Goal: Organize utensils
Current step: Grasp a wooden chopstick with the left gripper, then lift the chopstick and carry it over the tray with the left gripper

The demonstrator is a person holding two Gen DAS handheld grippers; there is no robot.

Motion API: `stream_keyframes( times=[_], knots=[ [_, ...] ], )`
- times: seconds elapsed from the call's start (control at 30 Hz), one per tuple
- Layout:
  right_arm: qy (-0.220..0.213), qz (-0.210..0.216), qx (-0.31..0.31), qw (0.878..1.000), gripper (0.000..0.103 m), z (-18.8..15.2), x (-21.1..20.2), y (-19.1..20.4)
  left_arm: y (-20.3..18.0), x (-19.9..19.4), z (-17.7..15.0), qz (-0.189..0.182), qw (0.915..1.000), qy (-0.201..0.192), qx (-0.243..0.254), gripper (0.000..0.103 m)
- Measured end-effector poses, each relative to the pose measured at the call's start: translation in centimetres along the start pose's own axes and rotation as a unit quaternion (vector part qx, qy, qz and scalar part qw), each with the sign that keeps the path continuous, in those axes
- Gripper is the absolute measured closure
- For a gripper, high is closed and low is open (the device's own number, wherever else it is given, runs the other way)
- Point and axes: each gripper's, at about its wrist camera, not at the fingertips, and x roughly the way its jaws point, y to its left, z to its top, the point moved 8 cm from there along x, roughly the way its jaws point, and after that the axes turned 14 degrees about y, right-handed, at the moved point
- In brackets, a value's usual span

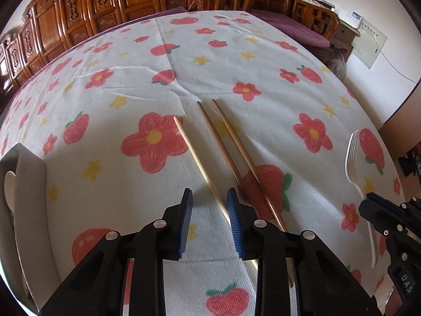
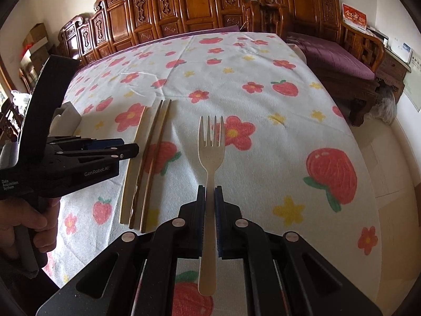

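Observation:
Three chopsticks lie side by side on the flowered tablecloth [image 1: 263,60]. The pale chopstick [image 1: 189,144] runs between the blue pads of my left gripper [image 1: 209,197], which stands open over it with a gap on either side. Two brown chopsticks [image 1: 236,152] lie just to its right. My right gripper [image 2: 209,188] is shut on the handle of a cream plastic fork [image 2: 211,144], tines pointing away. From the right wrist, the left gripper [image 2: 135,149] hovers over the pale chopstick [image 2: 134,158] beside the brown pair [image 2: 154,155]. The fork [image 1: 351,158] and right gripper [image 1: 371,200] show at the left view's right edge.
A white open box [image 1: 29,184] holding a white spoon [image 1: 9,187] stands at the table's left; it is also in the right wrist view as the box [image 2: 69,114]. Carved wooden chairs [image 2: 200,8] line the far edge. A purple-cushioned bench [image 2: 331,52] flanks the right. A hand [image 2: 26,223] holds the left gripper.

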Motion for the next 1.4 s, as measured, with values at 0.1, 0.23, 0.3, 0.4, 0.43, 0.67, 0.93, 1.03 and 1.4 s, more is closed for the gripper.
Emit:
stream_keyframes(
  times=[0.1,0.23,0.3,0.4,0.43,0.67,0.93,1.03,1.4],
  knots=[
    [0.000,0.002,-0.002,1.000,0.094,0.0,0.0,0.1,0.3,-0.2,-0.4,-0.008,0.9999,0.007,-0.008,0.097],
    [0.002,0.005,-0.014,1.000,0.094,-0.2,-0.1,0.7,0.8,-0.6,-0.8,-0.008,0.9999,0.004,-0.010,0.103],
    [0.002,0.006,-0.021,1.000,0.094,-0.2,-0.2,1.3,1.2,-1.2,-1.0,-0.005,0.9999,-0.001,-0.010,0.103],
    [0.001,0.002,-0.033,0.999,0.094,-0.2,-0.4,2.2,1.6,-2.2,-1.2,-0.002,0.9999,-0.010,-0.008,0.103],
    [0.000,0.001,-0.036,0.999,0.094,-0.2,-0.4,2.4,1.7,-2.5,-1.3,-0.001,0.9999,-0.012,-0.007,0.103],
    [-0.005,-0.003,-0.044,0.999,0.094,-0.3,-0.9,3.0,2.1,-3.1,-1.8,-0.024,0.9994,-0.011,-0.021,0.103],
    [-0.009,0.003,-0.034,0.999,0.094,-0.1,-1.3,2.3,0.7,-1.3,-2.0,-0.015,0.9998,0.008,-0.007,0.094],
    [-0.008,0.005,-0.033,0.999,0.094,-0.1,-1.3,2.3,0.4,-0.7,-1.4,-0.001,0.9999,0.012,-0.003,0.093],
    [-0.012,0.012,-0.030,0.999,0.094,0.1,-1.5,2.1,1.1,-0.1,-0.8,0.027,0.9996,0.012,-0.003,0.091]
  ],
)
